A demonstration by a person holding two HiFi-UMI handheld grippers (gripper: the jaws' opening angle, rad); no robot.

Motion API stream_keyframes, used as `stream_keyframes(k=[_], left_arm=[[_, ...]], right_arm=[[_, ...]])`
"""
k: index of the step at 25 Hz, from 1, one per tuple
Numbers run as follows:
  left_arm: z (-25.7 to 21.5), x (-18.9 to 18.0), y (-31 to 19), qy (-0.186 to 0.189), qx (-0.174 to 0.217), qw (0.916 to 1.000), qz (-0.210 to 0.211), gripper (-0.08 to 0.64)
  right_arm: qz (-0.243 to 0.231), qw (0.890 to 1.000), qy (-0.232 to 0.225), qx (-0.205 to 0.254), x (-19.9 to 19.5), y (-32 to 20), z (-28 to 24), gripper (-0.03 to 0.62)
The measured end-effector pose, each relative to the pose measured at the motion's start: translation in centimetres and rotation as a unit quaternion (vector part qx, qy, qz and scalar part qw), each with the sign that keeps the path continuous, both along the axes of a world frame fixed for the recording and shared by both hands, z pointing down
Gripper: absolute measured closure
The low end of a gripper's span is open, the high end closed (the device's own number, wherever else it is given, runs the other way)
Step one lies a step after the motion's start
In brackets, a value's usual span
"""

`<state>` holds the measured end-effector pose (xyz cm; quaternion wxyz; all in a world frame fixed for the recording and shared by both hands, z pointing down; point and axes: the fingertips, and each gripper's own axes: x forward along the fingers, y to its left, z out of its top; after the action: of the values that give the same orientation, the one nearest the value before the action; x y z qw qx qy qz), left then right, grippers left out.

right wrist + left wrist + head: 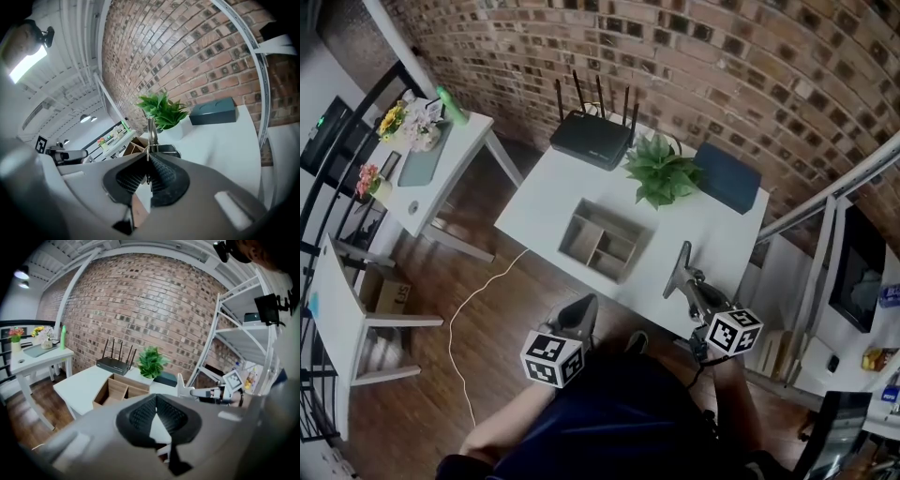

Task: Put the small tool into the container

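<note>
A wooden container [569, 234] with several open compartments sits on the white table [544, 202]; it also shows in the left gripper view [112, 389]. My right gripper [692, 282] hovers at the table's near right edge, to the right of the container. It is shut on a small metal tool [680, 265] whose thin blade sticks up past the jaws [150, 131]. My left gripper [583, 307] hangs just off the table's front edge, below the container. Its jaws meet at the tips [156, 397] with nothing between them.
A black router [591, 139], a potted plant [661, 169] and a dark blue box [727, 176] stand along the table's back. A second white table [441, 159] with flowers is at the left, metal shelving [825, 225] at the right, and a cable [478, 300] lies on the floor.
</note>
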<state>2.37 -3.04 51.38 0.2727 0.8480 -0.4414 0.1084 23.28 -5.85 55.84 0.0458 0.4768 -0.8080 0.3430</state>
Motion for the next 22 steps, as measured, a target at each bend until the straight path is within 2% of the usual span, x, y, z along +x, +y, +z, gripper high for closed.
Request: stream_keyframes(k=[7,11,14,17,22], left_arm=[[1.1,1.7,1.5,-0.015,-0.016,0.9998,0.003,0.555],[1.2,1.1,0.8,-0.01,-0.017,0.9998,-0.001,0.556],[0.6,0.5,-0.2,-0.008,-0.009,0.9999,0.012,0.555],[0.1,-0.8,-1.1,-0.001,-0.001,0.9998,0.02,0.555],[0.4,-4.9,-2.5,0.011,-0.007,0.9999,0.003,0.555]], right_arm=[[-0.005,0.999,0.015,0.038,0.8,0.3,-1.4,0.578],[0.012,0.998,0.024,0.052,1.4,-0.2,-2.1,0.578],[0.032,0.997,0.026,0.06,1.5,-1.0,-3.0,0.578],[0.048,0.996,0.03,0.074,0.7,-2.1,-4.5,0.578],[0.045,0.994,0.049,0.09,-2.7,-4.7,-5.3,0.578]])
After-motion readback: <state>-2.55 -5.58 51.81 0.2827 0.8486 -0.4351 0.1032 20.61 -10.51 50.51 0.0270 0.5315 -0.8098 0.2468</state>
